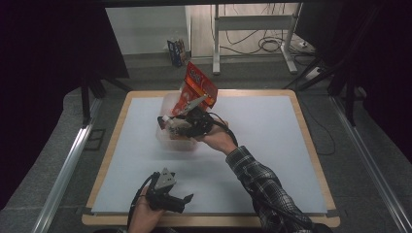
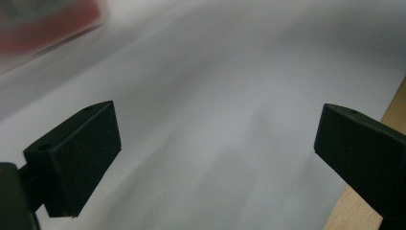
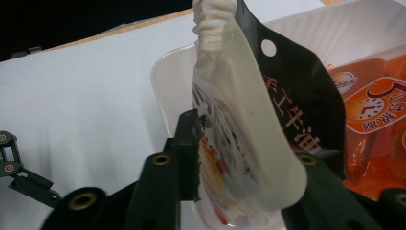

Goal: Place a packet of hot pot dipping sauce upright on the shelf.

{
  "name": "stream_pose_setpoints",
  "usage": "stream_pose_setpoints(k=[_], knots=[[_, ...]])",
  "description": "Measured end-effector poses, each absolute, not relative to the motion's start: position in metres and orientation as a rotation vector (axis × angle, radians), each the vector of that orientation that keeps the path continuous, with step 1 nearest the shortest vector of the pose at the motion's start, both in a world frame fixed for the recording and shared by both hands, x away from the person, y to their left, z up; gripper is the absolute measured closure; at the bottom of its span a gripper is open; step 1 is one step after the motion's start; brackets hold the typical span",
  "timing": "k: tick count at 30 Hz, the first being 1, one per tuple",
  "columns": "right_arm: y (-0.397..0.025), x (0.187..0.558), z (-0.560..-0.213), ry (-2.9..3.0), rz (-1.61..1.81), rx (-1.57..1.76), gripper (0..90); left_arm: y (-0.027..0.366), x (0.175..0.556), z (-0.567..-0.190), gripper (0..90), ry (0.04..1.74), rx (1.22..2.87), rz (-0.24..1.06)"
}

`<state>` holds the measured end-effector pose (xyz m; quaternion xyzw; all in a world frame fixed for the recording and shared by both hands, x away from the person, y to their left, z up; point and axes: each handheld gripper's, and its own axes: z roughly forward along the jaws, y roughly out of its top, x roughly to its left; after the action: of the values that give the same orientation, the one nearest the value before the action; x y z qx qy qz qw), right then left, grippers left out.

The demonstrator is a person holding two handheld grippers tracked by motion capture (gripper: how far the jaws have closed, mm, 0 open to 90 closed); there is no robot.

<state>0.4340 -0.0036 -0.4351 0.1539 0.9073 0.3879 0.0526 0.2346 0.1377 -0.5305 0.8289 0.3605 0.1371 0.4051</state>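
- High view: the right gripper (image 1: 187,121) sits just left of the frame's centre, held by the right hand (image 1: 217,138), whose plaid sleeve (image 1: 265,187) runs down to the lower right. Its jaws are clamped on a red-orange snack pouch (image 1: 197,90), which rises tilted toward the upper right over a clear plastic container (image 1: 167,138). The container stands on the white table mat (image 1: 272,141), partly hidden by the gripper.
- High view, lower left: the left gripper (image 1: 187,198) lies low over the mat near the wooden table edge (image 1: 209,221), held by the left hand (image 1: 143,216), well apart from the pouch; its jaws point toward the right of the frame.
- Left gripper view: the two black jaws stand wide apart at the left and right borders with nothing between them; blurred white mat (image 2: 215,120) lies beyond. A wooden edge (image 2: 373,191) shows at lower right and a blurred red-and-clear shape (image 2: 43,24) in the upper left corner.
- Right gripper view: the jaws close narrowly on the lower part of the pouch (image 3: 249,124), seen edge-on with a crimped white top and a black printed face bearing a punched hole. Behind it at right, the container (image 3: 167,86) holds another orange packet (image 3: 378,124).
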Motion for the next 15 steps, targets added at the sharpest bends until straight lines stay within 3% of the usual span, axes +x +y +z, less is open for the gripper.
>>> stream_pose_setpoints(k=[15], knots=[[-0.0077,0.4323,-0.4305,2.758,1.167,0.471,34.7,0.1374,0.2346,-0.5308,1.9,0.904,2.097,0.350]])
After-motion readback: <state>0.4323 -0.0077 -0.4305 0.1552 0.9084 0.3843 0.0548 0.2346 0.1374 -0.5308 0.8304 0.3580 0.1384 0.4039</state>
